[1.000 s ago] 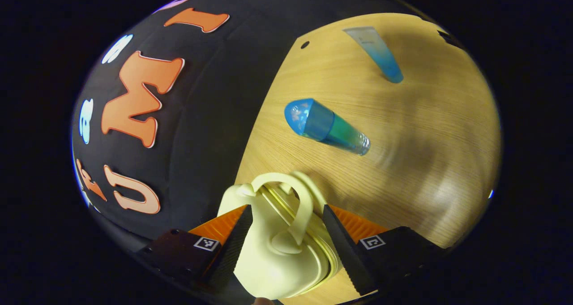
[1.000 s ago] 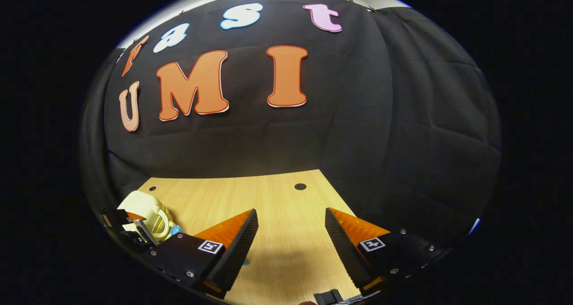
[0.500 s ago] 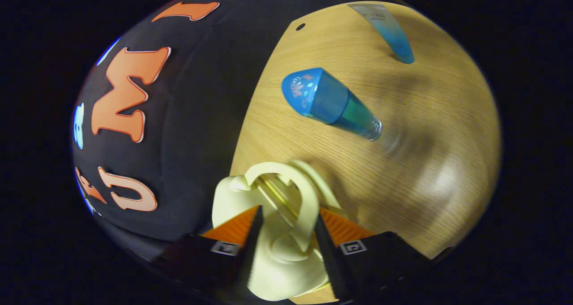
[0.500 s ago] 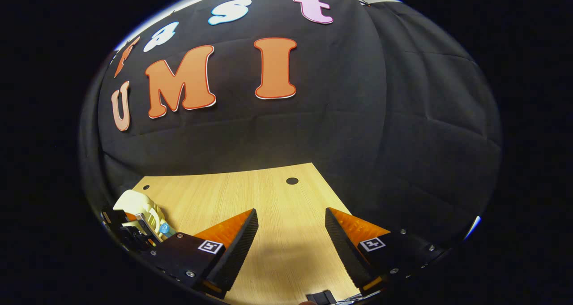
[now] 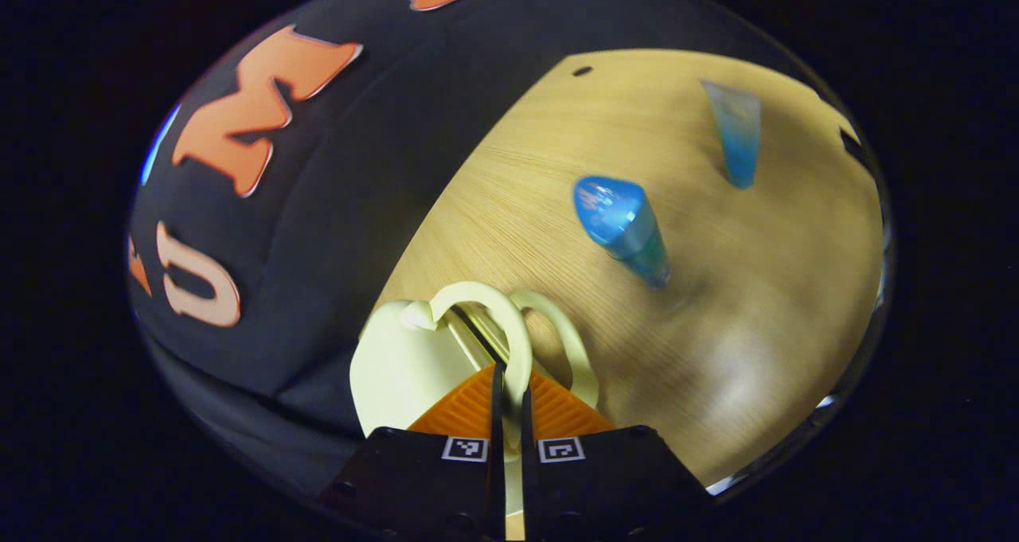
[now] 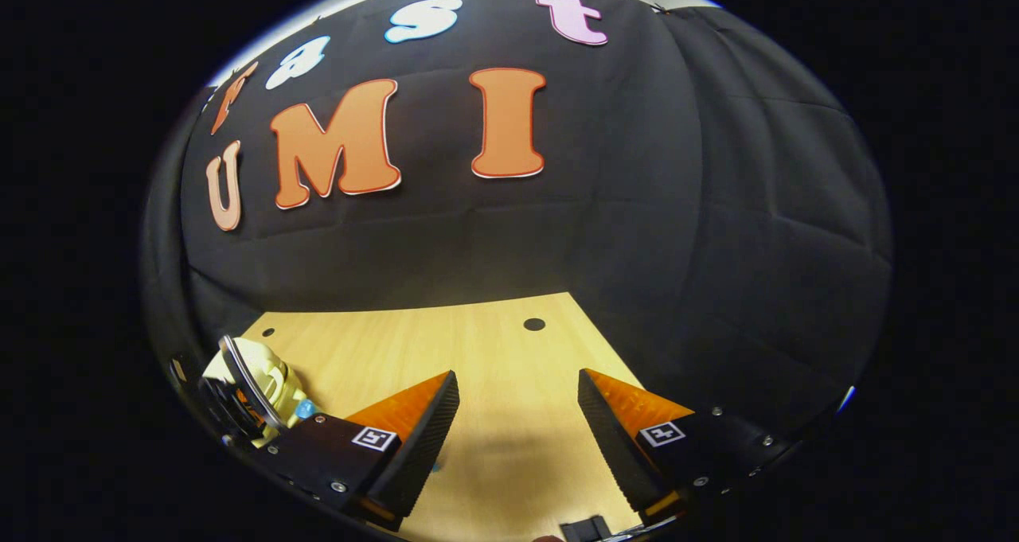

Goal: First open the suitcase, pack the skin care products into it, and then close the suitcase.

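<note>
1. Wood-grain tabletop (image 5: 557, 168) fills the right of the left gripper view, with the black cloth wall on the left; in the right gripper view the wall rises above a strip of that table across the bottom
2. Left gripper (image 5: 509, 383), at bottom centre of its view, is pinched nearly shut on one cream handle loop (image 5: 509, 343) of the small cream suitcase (image 5: 398, 367), which sits low and centre-left; the second loop (image 5: 569, 343) stands free just to the right
3. Right gripper (image 6: 517, 415), at the bottom of its view, stands wide apart over bare table and holds nothing; the suitcase shows at lower left of that view
4. Beyond the case, right of centre in the left gripper view, a blue-capped bottle (image 5: 625, 228) stands on the table, and a blue tube (image 5: 736, 132) lies at upper right, well apart from the case
5. Risks, as I judge them: the thin loop could slip from the fingers; with nothing steadying the light case, pulling on one loop may drag or tip it rather than part the halves; a swing to the right could knock the bottle over
</note>
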